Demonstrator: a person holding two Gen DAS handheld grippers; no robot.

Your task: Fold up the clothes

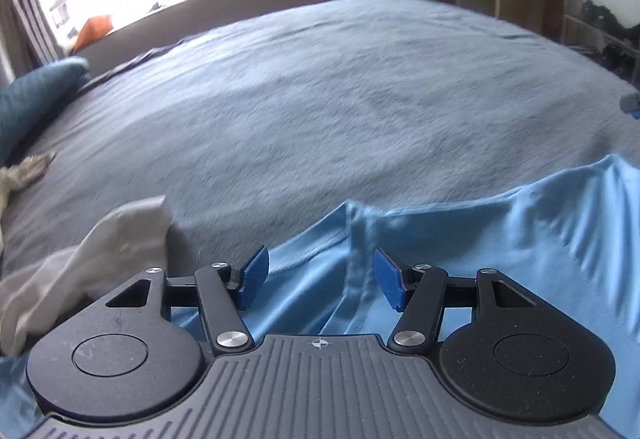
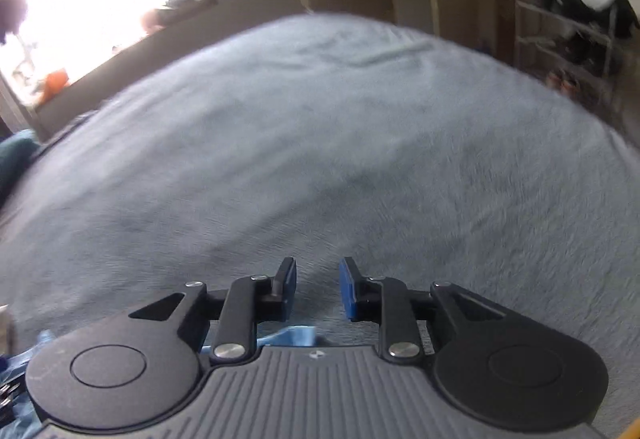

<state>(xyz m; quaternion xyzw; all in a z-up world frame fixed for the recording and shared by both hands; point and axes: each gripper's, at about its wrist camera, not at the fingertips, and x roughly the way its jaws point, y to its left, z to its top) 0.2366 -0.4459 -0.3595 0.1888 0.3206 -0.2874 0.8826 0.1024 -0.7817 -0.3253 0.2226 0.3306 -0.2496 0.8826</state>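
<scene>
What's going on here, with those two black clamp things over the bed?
A person is folding clothes on a bed with a handheld gripper in each hand. The left gripper hangs open over a light blue garment, whose raised fold sits between its pads without being pinched. A white garment lies to its left. The right gripper is open over the bedcover and holds nothing; a bit of blue cloth shows beneath it.
</scene>
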